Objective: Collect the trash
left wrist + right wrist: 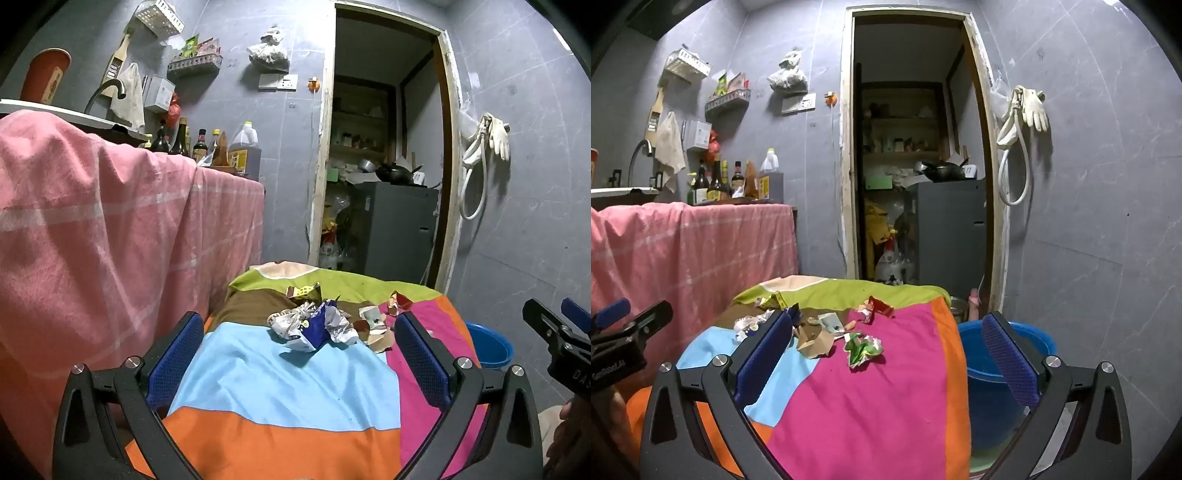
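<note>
Grey tiled wall (pixel 517 221) at the back, pierced by an open doorway (pixel 916 155) onto a dim storage room with shelves and a dark grey cabinet (pixel 945 229). Pink checked cloth (pixel 92 221) draped over a counter on the left, carrying a row of bottles (pixel 716 181) and a curved tap (pixel 107 92). Wall baskets and a hanging plastic bag (pixel 788 74) above the counter; pale rubber gloves (pixel 496 134) and a looped hose hung to the right of the doorway.

In the foreground, a table under a patchwork cloth (pixel 871 398) of magenta, light blue, orange, green and brown panels. Blue bucket (pixel 993 373) on the floor just beside the table's right edge, below tabletop level.

Left gripper (pixel 299 358) low over the near edge of the table, jaws spread to their widest, blue pads apart, nothing between them. Right gripper (pixel 886 350) likewise spread wide and empty, one pad over the table, the other over the bucket; also visible at the right edge of the left wrist view (pixel 557 336).

Trash scattered across the far half of the tabletop, well clear of both grippers:
- crumpled blue and white wrapper (pixel 317 326) on the brown and light blue panels, with a white printed wad touching it;
- torn brown cardboard scrap (pixel 814 343) near the centre;
- crumpled green and white wrapper (pixel 862 349) on the magenta panel;
- red and white wrapper (pixel 875 308) nearer the far edge;
- yellow patterned wrapper (pixel 304 291) on the brown panel, by the green strip.
</note>
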Tool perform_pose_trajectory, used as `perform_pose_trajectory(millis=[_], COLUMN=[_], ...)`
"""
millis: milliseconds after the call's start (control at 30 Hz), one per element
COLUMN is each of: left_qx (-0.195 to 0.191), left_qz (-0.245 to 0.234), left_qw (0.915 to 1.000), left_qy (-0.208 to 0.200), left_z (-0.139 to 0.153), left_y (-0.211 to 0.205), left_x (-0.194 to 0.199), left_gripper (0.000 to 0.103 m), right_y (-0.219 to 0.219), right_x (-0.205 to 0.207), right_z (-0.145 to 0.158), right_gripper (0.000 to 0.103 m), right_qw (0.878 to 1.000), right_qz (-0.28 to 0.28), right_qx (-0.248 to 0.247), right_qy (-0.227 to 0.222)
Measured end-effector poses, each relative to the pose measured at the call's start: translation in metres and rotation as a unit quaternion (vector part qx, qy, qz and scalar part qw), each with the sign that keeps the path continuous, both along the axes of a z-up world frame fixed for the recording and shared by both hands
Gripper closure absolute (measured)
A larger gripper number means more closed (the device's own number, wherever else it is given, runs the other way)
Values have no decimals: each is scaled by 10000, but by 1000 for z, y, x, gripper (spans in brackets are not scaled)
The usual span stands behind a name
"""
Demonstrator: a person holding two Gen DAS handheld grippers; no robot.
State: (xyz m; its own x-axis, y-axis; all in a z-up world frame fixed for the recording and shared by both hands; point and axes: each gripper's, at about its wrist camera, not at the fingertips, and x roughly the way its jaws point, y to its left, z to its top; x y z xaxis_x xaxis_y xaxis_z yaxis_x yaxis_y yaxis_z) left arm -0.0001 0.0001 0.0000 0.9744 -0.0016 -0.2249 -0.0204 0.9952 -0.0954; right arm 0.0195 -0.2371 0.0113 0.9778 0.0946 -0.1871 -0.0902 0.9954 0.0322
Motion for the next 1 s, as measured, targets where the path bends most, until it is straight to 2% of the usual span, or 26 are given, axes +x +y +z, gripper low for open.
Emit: perform_pose_trajectory(millis=[1000], left_qx=[25], left_qz=[2], left_qw=[10000], left_qy=[49], left_z=[0], left_y=[0], left_x=[0], left_gripper=[2], right_y=[2], right_x=[0], right_z=[-2], right_gripper=[0], right_qw=[10000], right_qz=[12], right_qx=[-11], right_qy=[18])
